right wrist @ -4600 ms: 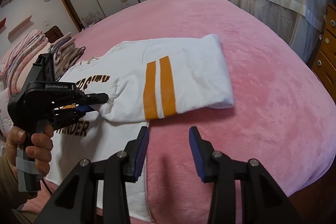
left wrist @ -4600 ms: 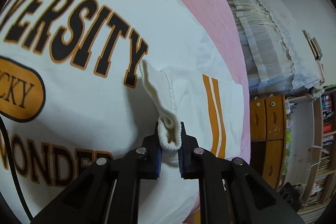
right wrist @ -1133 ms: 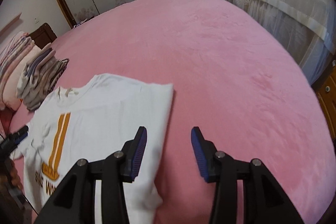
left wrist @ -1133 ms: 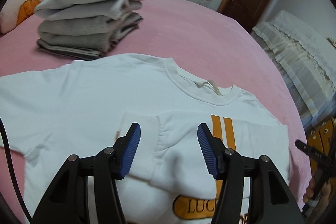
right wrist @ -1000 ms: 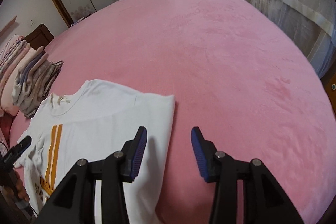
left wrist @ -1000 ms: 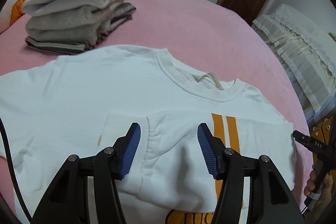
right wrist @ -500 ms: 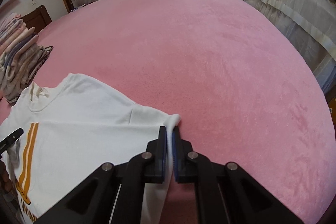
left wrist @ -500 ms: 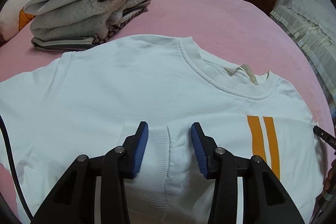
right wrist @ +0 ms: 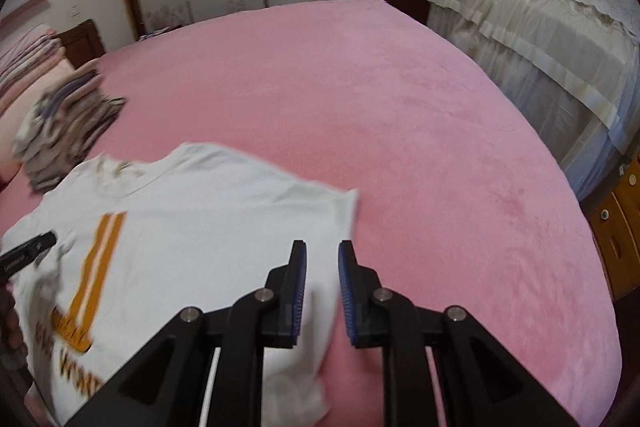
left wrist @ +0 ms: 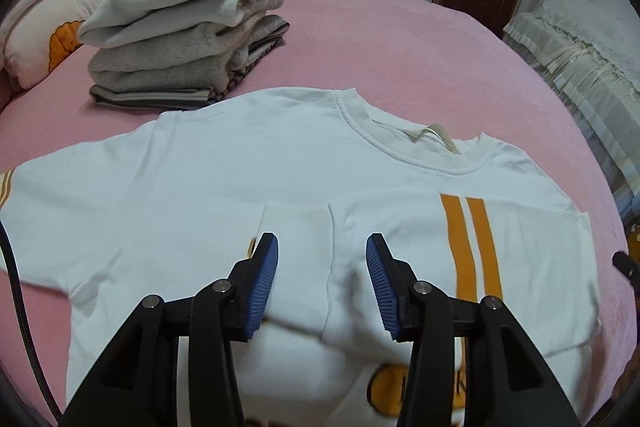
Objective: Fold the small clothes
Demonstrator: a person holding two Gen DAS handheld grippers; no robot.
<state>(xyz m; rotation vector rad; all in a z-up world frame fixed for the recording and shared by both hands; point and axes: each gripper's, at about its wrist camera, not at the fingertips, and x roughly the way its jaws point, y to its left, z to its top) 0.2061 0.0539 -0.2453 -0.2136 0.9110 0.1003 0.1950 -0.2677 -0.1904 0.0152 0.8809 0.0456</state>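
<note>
A white sweatshirt point(left wrist: 240, 187) with orange lettering lies flat on the pink bed, collar away from me. One sleeve with two orange stripes point(left wrist: 472, 247) is folded across the chest, its ribbed cuff point(left wrist: 298, 227) just ahead of my left gripper point(left wrist: 322, 283), which is open and empty above it. In the right wrist view the sweatshirt point(right wrist: 200, 227) lies to the left. My right gripper point(right wrist: 322, 287) is open a little, holding nothing, over the sweatshirt's folded right edge point(right wrist: 352, 211).
A stack of folded grey and white clothes point(left wrist: 180, 35) sits on the bed behind the sweatshirt, next to pillows point(left wrist: 60, 23). A second bed with a cream lace cover point(right wrist: 540, 39) stands to the right. Wooden drawers point(right wrist: 616, 219) stand at the far right. Wardrobe doors line the back wall.
My right gripper let go of the folded shoulder edge it had pinched and opened slightly. My left gripper opened wider and pulled back a little from the cuff.
</note>
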